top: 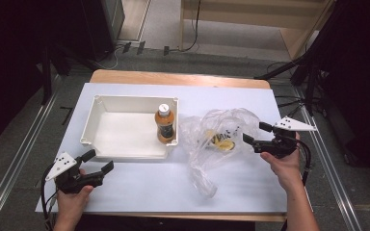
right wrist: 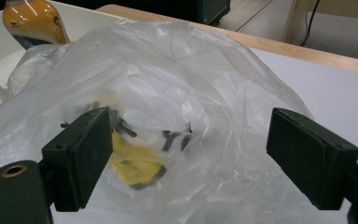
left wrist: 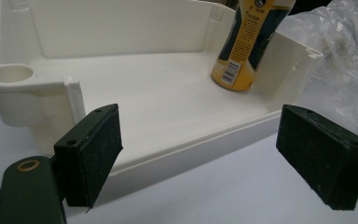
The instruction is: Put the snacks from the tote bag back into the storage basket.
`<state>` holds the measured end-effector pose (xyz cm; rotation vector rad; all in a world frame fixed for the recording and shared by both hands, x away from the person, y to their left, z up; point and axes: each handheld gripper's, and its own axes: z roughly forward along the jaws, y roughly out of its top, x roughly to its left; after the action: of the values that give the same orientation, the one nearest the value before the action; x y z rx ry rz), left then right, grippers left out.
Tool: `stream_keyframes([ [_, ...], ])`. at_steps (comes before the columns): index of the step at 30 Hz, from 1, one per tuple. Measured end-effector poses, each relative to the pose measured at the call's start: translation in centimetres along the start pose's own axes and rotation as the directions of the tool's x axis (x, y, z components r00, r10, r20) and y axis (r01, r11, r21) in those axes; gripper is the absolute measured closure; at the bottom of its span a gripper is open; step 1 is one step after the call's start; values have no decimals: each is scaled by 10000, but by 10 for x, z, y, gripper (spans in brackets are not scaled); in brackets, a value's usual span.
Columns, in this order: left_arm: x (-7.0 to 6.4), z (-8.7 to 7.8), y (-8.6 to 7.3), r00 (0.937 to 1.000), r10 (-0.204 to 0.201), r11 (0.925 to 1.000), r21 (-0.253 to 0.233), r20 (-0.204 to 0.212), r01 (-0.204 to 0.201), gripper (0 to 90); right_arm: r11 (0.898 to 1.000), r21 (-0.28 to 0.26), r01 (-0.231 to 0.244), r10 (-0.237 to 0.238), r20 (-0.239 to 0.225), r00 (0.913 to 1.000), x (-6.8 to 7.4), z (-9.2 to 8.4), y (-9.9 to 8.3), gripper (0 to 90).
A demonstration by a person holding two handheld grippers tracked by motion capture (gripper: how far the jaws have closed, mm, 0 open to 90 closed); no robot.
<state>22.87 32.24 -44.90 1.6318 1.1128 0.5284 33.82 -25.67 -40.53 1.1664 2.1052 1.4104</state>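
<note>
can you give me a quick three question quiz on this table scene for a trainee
1. True or false: the bottle stands upright inside the white tray.
2. Which claw faces the clear plastic bag? A) left claw B) right claw
3. Fill in: both claws are ____, holding nothing.

Key: 1 true; 2 B; 3 open
</note>
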Motion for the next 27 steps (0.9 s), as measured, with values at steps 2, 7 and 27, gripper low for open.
stream_keyframes([
  [2, 0, 0, 0, 10000, 12, 10000, 17, -20, -12, 143, 10000, -6, -73, 73, 27, 10000, -2, -2, -3, 150],
  [7, 0, 0, 0, 10000, 8, 10000, 5, -11, -8, 144, 9997, -68, -239, 239, 81, 9997, -6, -8, -11, 150],
  [27, 0, 0, 0, 10000, -4, 10000, -3, -27, 4, 144, 9979, -175, -623, 630, 400, 9972, -22, -28, -42, 156],
])
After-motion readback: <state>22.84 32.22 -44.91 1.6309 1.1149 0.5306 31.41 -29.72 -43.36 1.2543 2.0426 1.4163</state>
